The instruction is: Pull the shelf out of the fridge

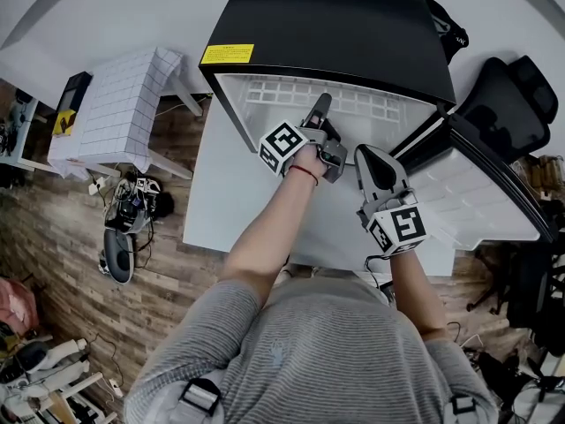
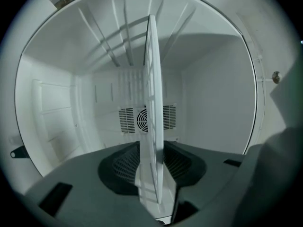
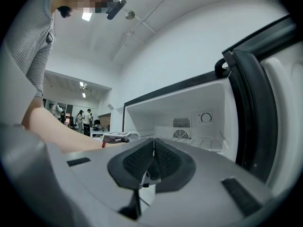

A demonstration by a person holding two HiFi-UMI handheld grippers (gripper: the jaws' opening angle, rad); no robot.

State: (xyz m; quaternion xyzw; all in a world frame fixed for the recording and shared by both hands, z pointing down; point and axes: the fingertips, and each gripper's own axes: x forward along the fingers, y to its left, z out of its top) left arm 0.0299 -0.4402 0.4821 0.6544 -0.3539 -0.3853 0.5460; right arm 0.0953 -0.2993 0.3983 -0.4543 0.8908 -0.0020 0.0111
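Two claws logged: right claw (image 3: 152,167) clenched on nothing, outside the door; left claw (image 2: 151,171) released, astride the front edge of the white plastic grid shelf (image 2: 152,79), still seated inside the black fridge (image 1: 335,25). Shelf judged light, stiff, slick; grip front rail centrally. Yellow label (image 1: 227,54) unreadable.

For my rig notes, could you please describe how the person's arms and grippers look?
The left gripper and right gripper are grey with dark meshed pads and white cubes of black square markers. Grey striped shirt; red band on left wrist.
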